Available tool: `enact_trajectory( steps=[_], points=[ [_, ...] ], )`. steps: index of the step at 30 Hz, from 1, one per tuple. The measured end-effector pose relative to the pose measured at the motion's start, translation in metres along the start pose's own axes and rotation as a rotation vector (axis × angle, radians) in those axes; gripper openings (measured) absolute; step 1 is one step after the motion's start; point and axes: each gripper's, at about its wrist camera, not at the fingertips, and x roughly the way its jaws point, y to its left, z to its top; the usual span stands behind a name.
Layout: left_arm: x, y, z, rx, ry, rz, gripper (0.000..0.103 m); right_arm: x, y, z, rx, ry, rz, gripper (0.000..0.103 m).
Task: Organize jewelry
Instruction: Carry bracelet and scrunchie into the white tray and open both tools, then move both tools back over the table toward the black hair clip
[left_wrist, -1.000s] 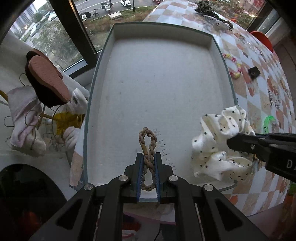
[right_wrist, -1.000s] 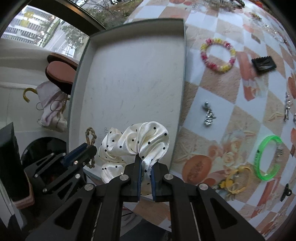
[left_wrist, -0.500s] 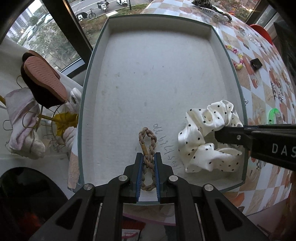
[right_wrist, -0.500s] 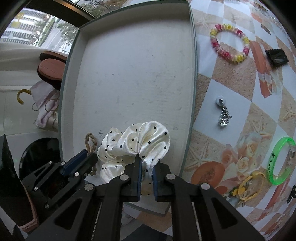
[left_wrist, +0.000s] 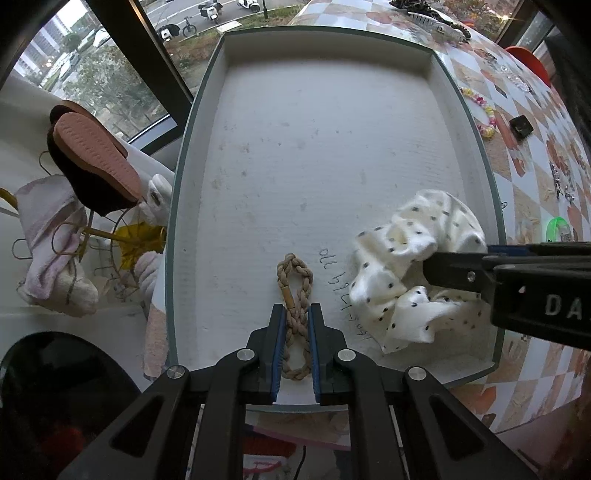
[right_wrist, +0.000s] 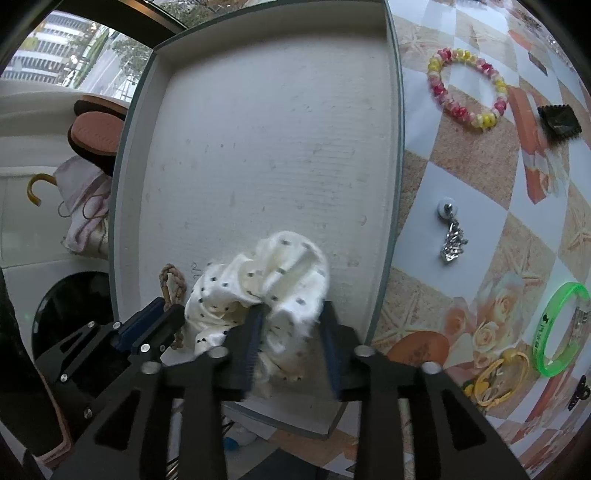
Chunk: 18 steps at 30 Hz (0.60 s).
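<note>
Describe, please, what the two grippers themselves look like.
Both grippers, left and right, are matte black linkages with silver rivets and blue ribbed pads inside the jaws. The right one's side carries white letters, "DA" visible. No cables or sleeves show.

White tray (left_wrist: 369, 48), shallow, grey-green rim, floor scuffed. Tan braided bracelet (left_wrist: 294, 291), twisted in a figure eight, lies flat at the tray's 6 o'clock end. Cream polka-dot scrunchie (left_wrist: 402, 273), crumpled, rests at 4 o'clock, just beside the bracelet, near the right wall.

Checkered table (right_wrist: 476, 206) carries tray (right_wrist: 395, 147), beaded bracelet (right_wrist: 466, 92).
</note>
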Motion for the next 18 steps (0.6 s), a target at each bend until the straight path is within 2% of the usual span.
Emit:
enact_trajectory(
  steps=[6, 10, 11, 12, 13, 14, 18],
  points=[
    [0.002, 0.001, 0.0, 0.004, 0.002, 0.004, 0.016, -0.015, 0.001, 0.005, 0.024, -0.043, 0.029, 0.063],
    [0.003, 0.002, 0.002, 0.002, 0.009, -0.009, 0.017, -0.034, 0.001, 0.005, 0.037, -0.088, 0.048, 0.065],
    [0.003, 0.001, 0.002, 0.0, 0.011, -0.014, 0.038, -0.039, 0.0, 0.004, 0.036, -0.098, 0.049, 0.065],
    [0.002, 0.002, 0.003, -0.006, 0.006, -0.011, 0.077, -0.045, -0.002, 0.002, 0.036, -0.11, 0.045, 0.065],
    [0.0, 0.002, 0.004, -0.014, -0.011, 0.003, 0.091, -0.049, -0.005, 0.001, 0.036, -0.117, 0.043, 0.065],
    [-0.004, 0.002, 0.004, -0.02, -0.037, 0.021, 0.098, -0.054, -0.008, -0.002, 0.039, -0.124, 0.038, 0.065],
    [-0.006, -0.001, 0.008, -0.014, -0.035, 0.015, 0.098, -0.063, -0.03, -0.014, 0.075, -0.143, 0.027, 0.065]
  ],
)
